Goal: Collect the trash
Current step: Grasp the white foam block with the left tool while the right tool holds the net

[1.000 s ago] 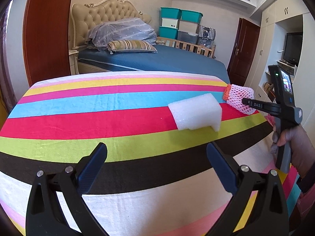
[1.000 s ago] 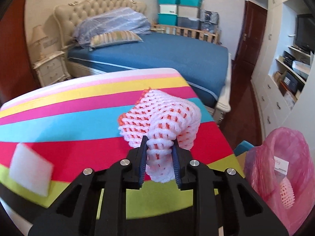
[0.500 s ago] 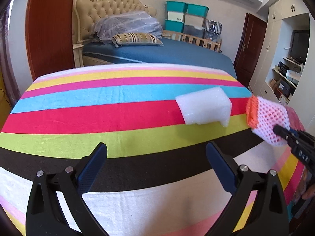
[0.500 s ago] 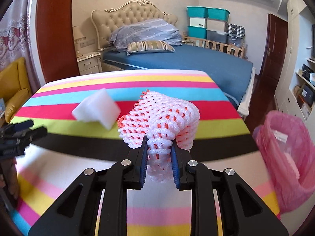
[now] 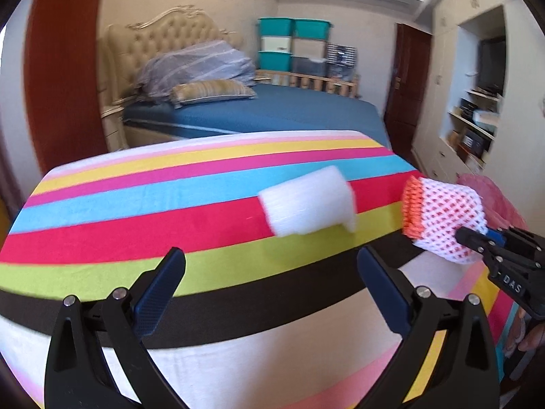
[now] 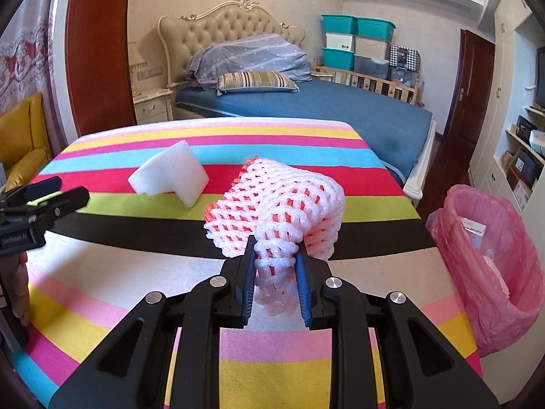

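My right gripper [image 6: 275, 254] is shut on a white and orange foam fruit net [image 6: 279, 201], lifted above the striped tablecloth [image 6: 218, 351]. In the left wrist view the same net [image 5: 442, 214] hangs at the table's right edge, pinched by the right gripper [image 5: 468, 237]. A white foam block [image 5: 308, 201] lies on the red and lime stripes; in the right wrist view this block [image 6: 170, 173] sits left of the net. My left gripper [image 5: 270, 272] stands open just short of the block, nothing between its fingers. A bin lined with a pink bag [image 6: 490, 272] stands beside the table on the right.
The striped table [image 5: 136, 204] fills the foreground. Behind it is a bed with blue sheet [image 6: 306, 102], a nightstand [image 6: 151, 104], stacked teal bins [image 6: 357, 44] and a dark door [image 6: 473, 81]. A yellow chair [image 6: 20, 139] sits left. Shelves [image 5: 477, 129] line the right wall.
My right gripper has swung with the net from the table's far right corner back toward the near side, and the pink bin has come closer at its right. My left gripper shifted slightly toward the block.
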The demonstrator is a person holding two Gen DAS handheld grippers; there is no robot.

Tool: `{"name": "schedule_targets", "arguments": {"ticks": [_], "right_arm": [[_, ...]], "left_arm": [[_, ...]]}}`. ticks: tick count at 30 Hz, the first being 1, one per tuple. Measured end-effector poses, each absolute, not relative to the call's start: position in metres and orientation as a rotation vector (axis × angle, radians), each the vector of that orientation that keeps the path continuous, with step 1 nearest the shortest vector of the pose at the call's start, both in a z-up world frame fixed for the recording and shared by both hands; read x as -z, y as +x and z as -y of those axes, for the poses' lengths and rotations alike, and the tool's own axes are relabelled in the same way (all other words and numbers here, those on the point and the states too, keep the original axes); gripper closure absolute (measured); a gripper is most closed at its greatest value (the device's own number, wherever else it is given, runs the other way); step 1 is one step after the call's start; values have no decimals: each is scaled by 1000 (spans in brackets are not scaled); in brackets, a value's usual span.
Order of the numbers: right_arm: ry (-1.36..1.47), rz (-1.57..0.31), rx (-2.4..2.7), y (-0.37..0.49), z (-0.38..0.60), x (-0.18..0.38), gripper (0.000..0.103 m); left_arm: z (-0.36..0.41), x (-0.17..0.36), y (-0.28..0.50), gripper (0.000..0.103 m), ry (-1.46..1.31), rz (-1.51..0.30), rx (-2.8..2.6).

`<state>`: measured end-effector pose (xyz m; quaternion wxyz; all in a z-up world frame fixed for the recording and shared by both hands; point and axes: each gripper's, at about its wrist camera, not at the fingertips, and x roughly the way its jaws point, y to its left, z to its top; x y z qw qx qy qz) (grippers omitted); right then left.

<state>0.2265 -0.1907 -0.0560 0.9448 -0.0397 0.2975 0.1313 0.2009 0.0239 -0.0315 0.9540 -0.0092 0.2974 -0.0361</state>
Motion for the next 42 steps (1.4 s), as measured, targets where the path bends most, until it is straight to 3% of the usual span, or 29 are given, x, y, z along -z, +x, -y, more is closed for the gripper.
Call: {"name": "schedule_targets", "arguments": {"ticks": [6, 20, 21, 23, 26, 35, 42], "right_arm": [[-54, -593, -272, 225, 195, 55, 81], [-57, -623, -272, 231, 194, 57, 81], [-57, -626, -272, 232, 194, 57, 81], [-53, -629, -269, 234, 194, 56, 81], [-43, -632, -271, 235, 195, 56, 81], [-41, -615, -277, 232, 197, 56, 81], [-27, -619, -280, 231, 200, 57, 80]], "left_arm": [[-19, 30, 249, 5, 139, -722, 278], [-5, 69, 336, 5, 283, -805, 355], [-2, 69, 336, 6, 272, -806, 360], [4, 69, 339, 22, 248, -821, 340], [15, 70, 328, 24, 240, -812, 270], [18, 72, 277, 13, 108, -848, 186], [1, 65, 278, 13, 81, -814, 174]]}}
